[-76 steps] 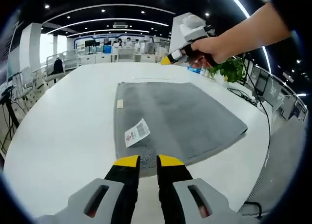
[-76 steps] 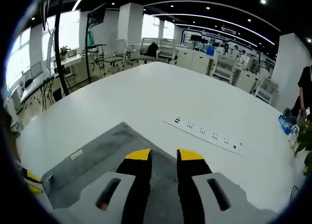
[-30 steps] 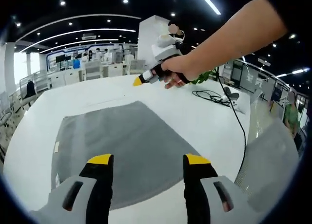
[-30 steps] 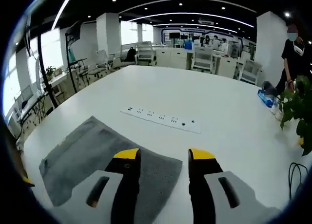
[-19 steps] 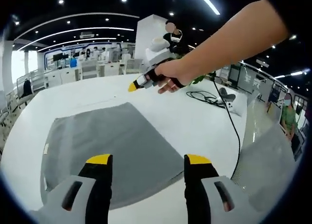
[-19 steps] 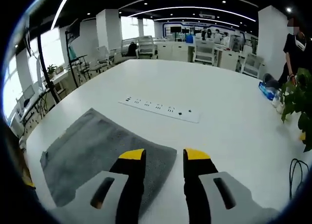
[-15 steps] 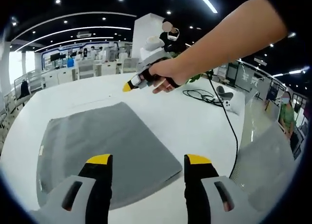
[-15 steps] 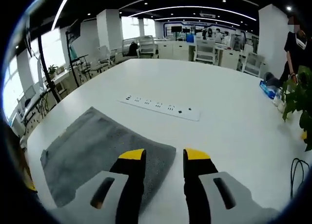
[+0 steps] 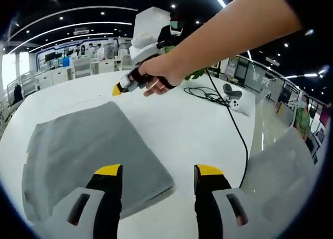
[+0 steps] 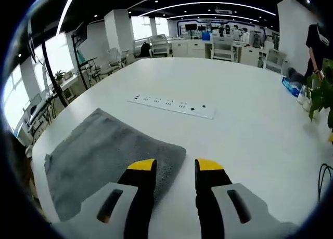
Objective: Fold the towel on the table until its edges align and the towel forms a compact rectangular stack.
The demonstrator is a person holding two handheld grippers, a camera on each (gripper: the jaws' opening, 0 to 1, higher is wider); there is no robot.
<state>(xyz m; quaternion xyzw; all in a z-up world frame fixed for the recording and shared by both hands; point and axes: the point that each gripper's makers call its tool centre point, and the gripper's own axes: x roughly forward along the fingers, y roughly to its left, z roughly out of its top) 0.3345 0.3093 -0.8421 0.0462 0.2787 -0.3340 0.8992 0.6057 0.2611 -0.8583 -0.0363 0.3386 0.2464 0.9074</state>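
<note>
Fingers (image 10: 141,169) of the right gripper (image 10: 169,166) are being held apart, empty, directly over the towel (image 10: 104,153) corner; the left gripper (image 9: 153,172) is likewise being held apart.

Left hand-held gripper (image 9: 158,172) gapes wide above the grey towel (image 9: 86,153) — its near corner between the tips.

Grey towel (image 9: 78,145), white table (image 10: 234,130), yellow-tipped black jaws
</note>
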